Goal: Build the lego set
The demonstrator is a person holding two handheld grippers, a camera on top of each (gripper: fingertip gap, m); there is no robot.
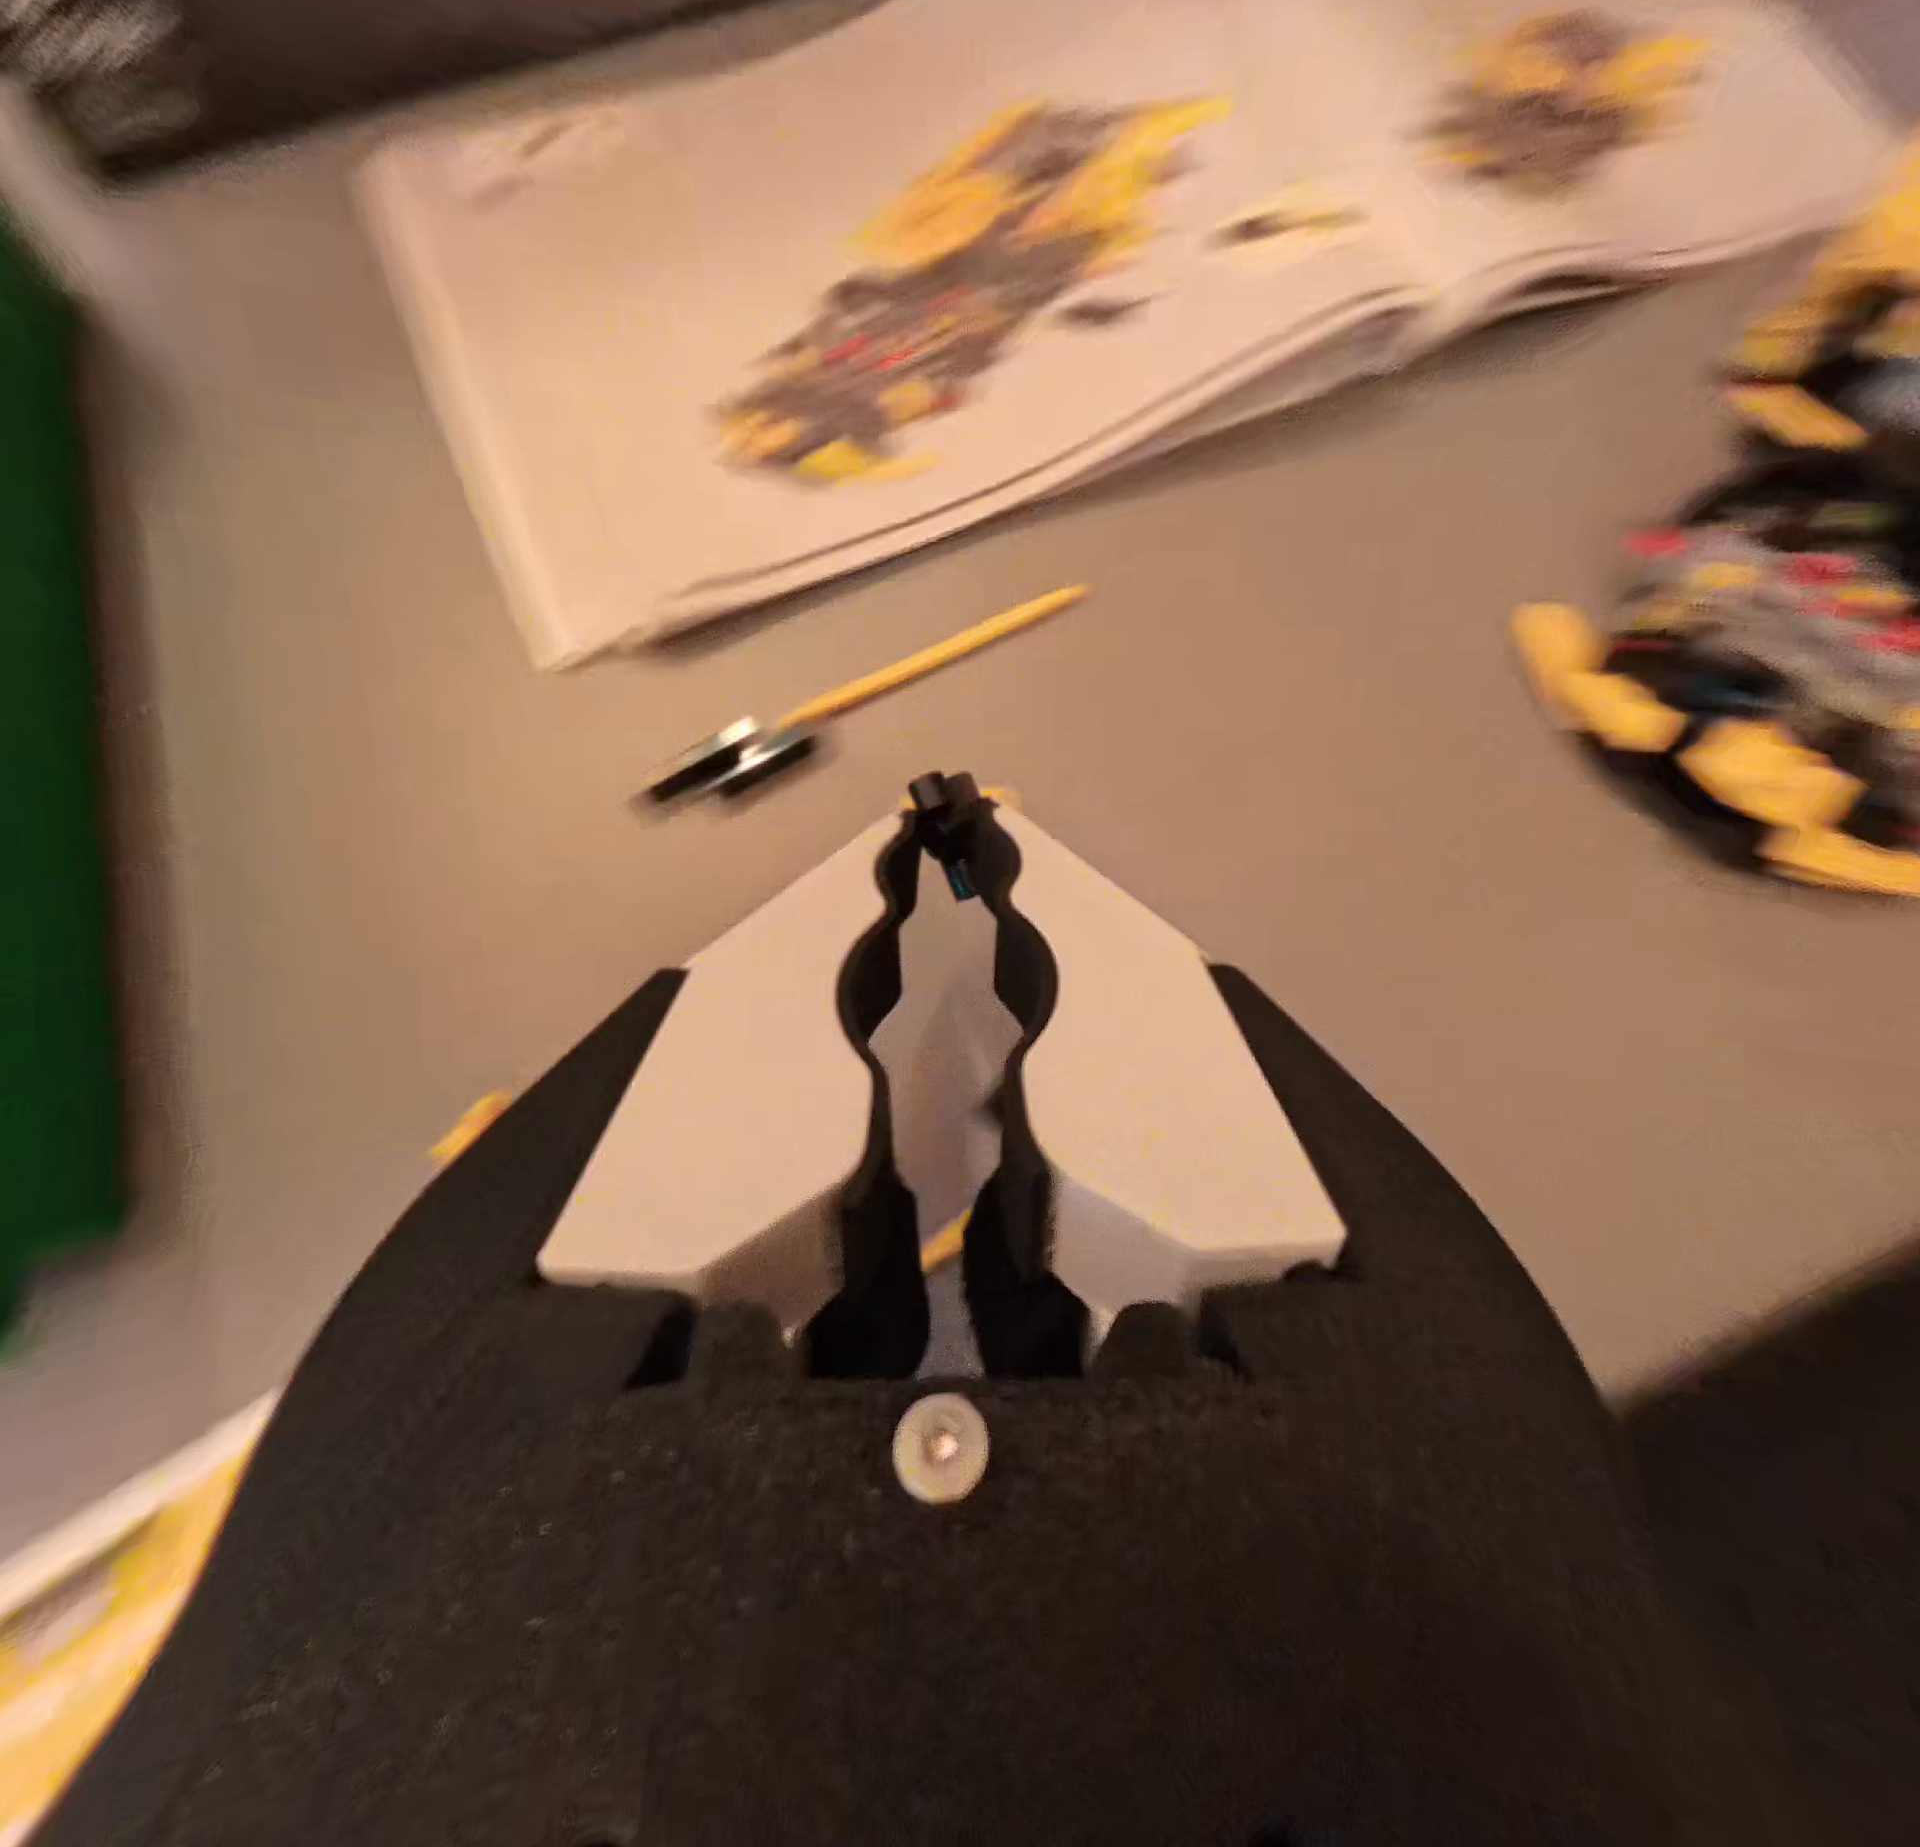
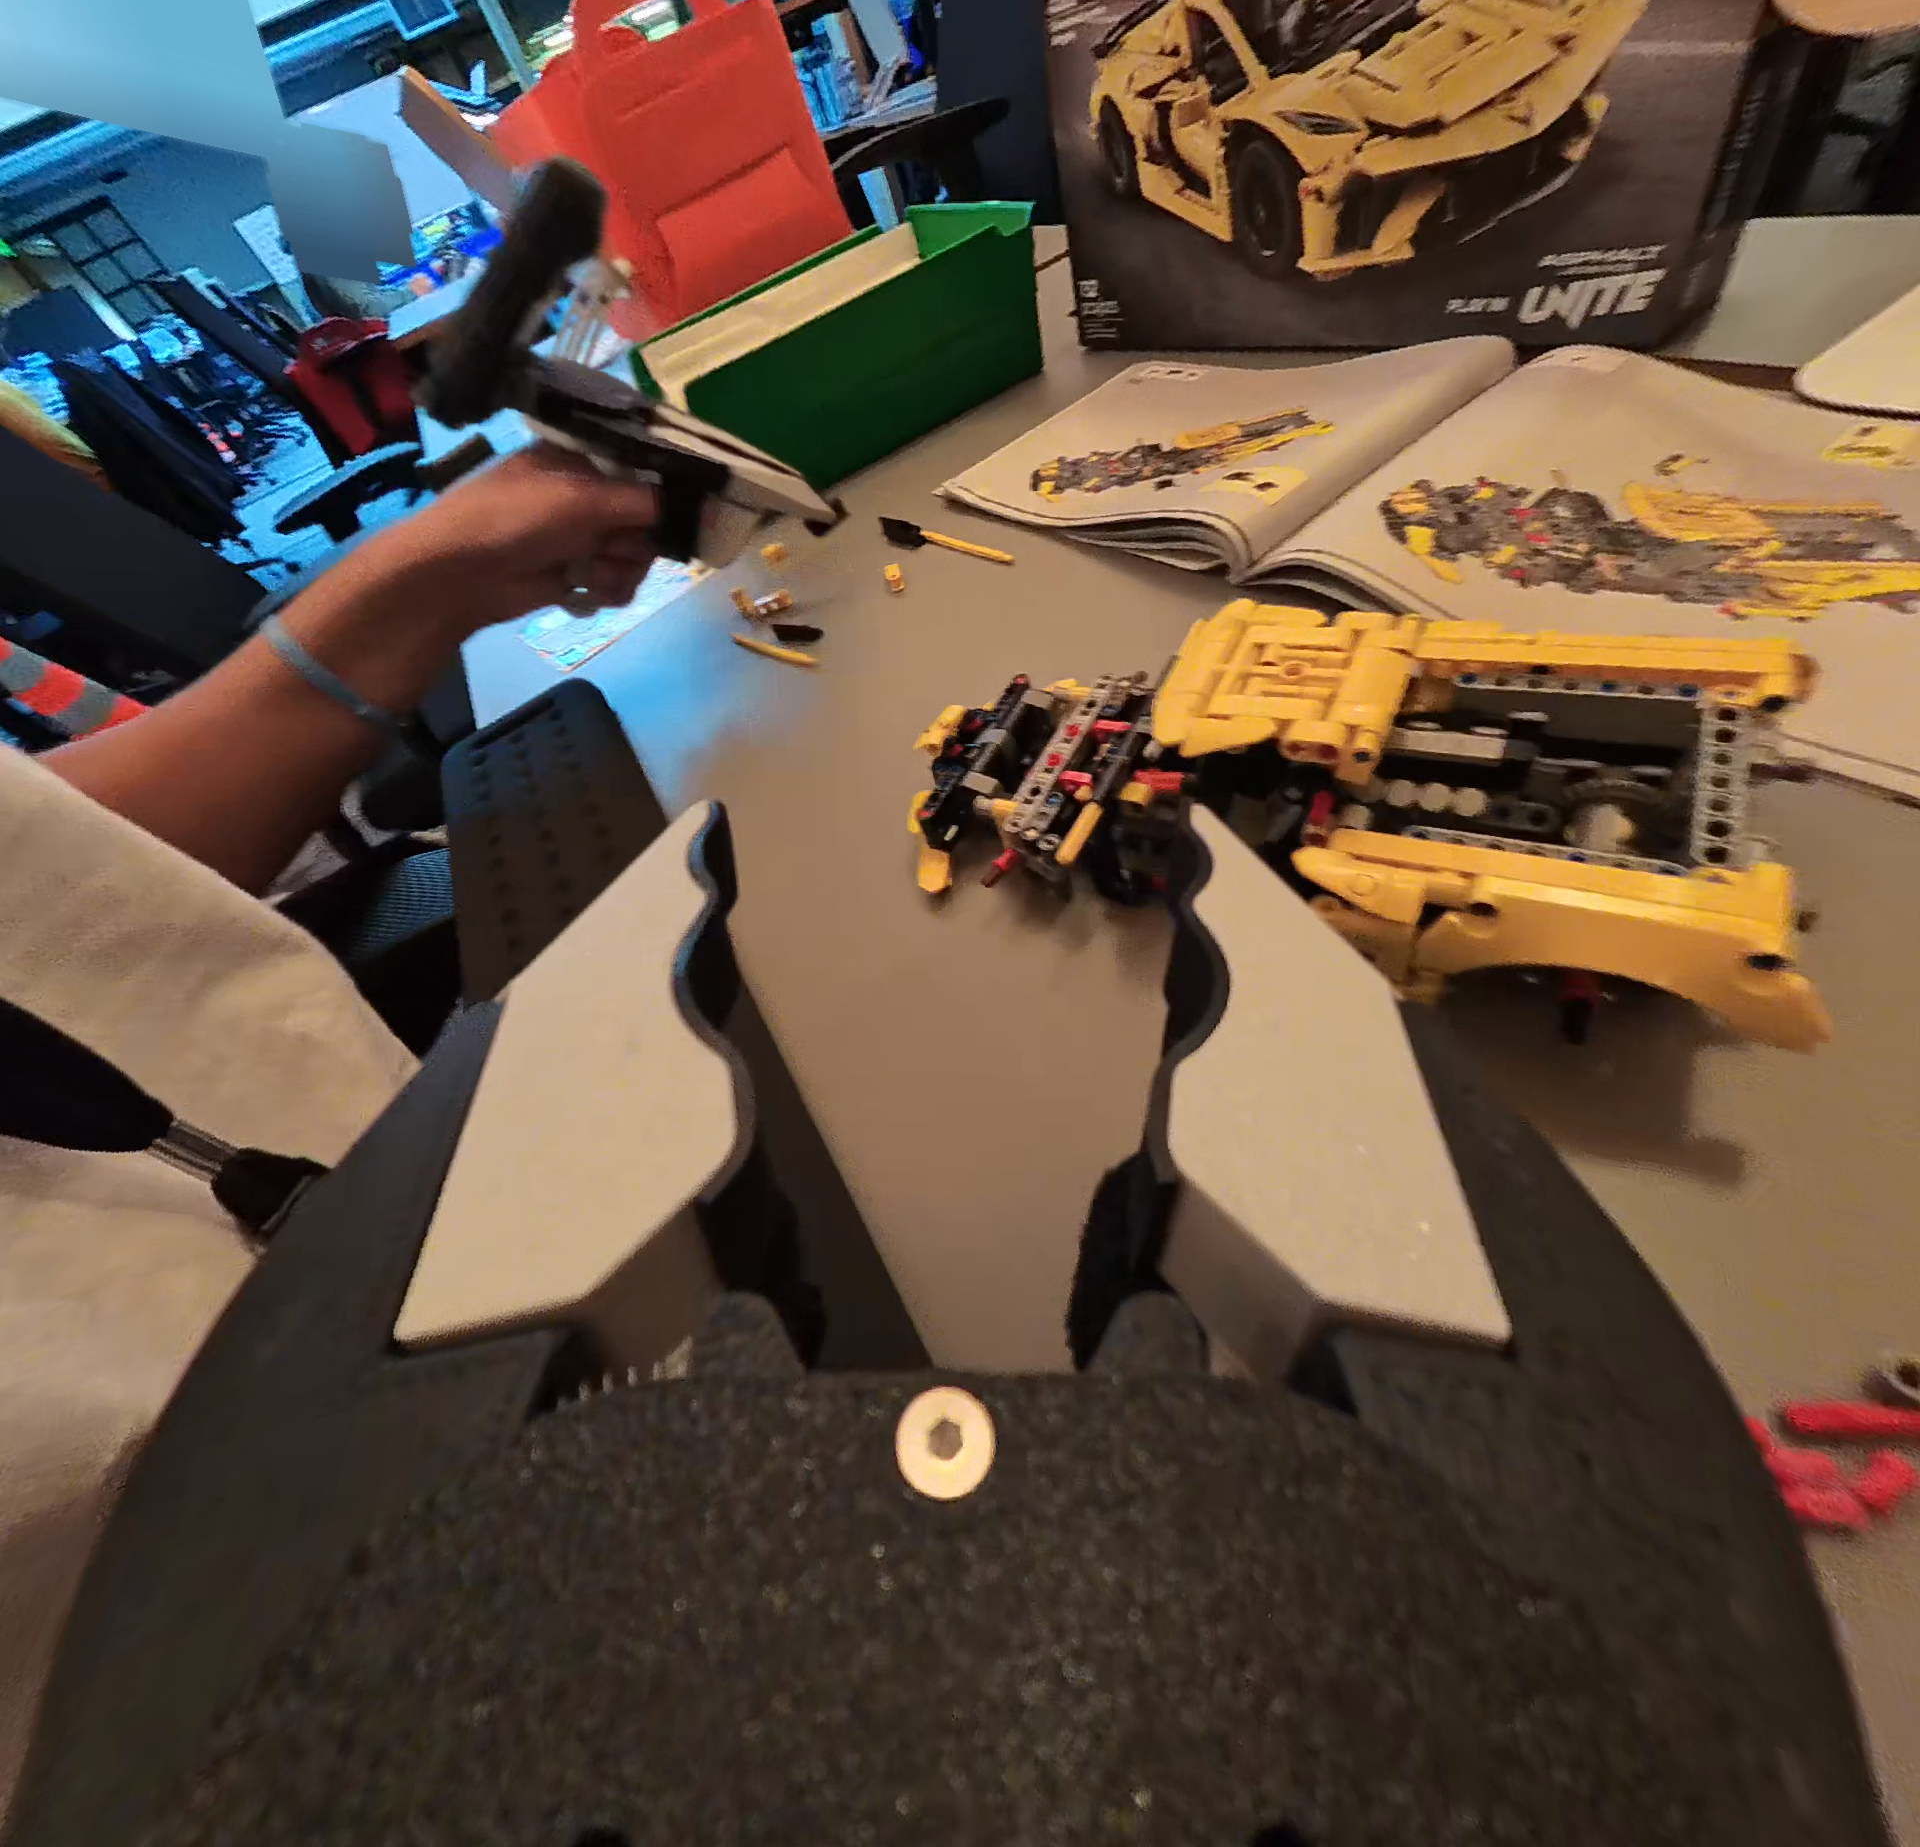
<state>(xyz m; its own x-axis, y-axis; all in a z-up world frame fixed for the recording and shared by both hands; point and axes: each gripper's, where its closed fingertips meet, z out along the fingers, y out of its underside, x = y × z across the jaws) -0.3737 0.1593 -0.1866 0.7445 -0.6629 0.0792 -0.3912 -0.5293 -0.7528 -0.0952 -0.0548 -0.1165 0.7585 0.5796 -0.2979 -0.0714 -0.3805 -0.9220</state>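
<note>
Both hand-held grippers are hovering over a grey table [image 2: 935, 1122]. Left gripper [image 1: 943, 810] is pinching a small black pin [image 1: 938, 798] right at its fingertips, jaws nearly meeting around it; a bit of blue is showing on the pin just behind the tips. Its own view is smeared by motion blur. Just ahead of those tips, a yellow axle with black and silver discs on one end [image 1: 831, 706] is lying on the table, with the open instruction booklet [image 1: 935, 270] beyond it. In the right wrist view the same gripper is sitting in a person's hand [image 2: 540, 550] at the left, near the green box [image 2: 862, 353].

Right gripper [image 2: 951, 831] is spread wide with nothing between its fingers. The half-built lego car [image 2: 1455, 789] is lying on the table just beyond and to the right of its right fingertip, not touching it. The car is showing yellow body panels along both long sides and over the top, a grey studless frame with a dark open bay in the middle, and a black and grey front section dotted with red pins. Small yellow and black loose parts [image 2: 774, 623] are scattered farther off to the left, and red pieces [image 2: 1829, 1465] are lying at the right edge. Behind stands the set's box [image 2: 1403, 135], picturing a yellow car.
</note>
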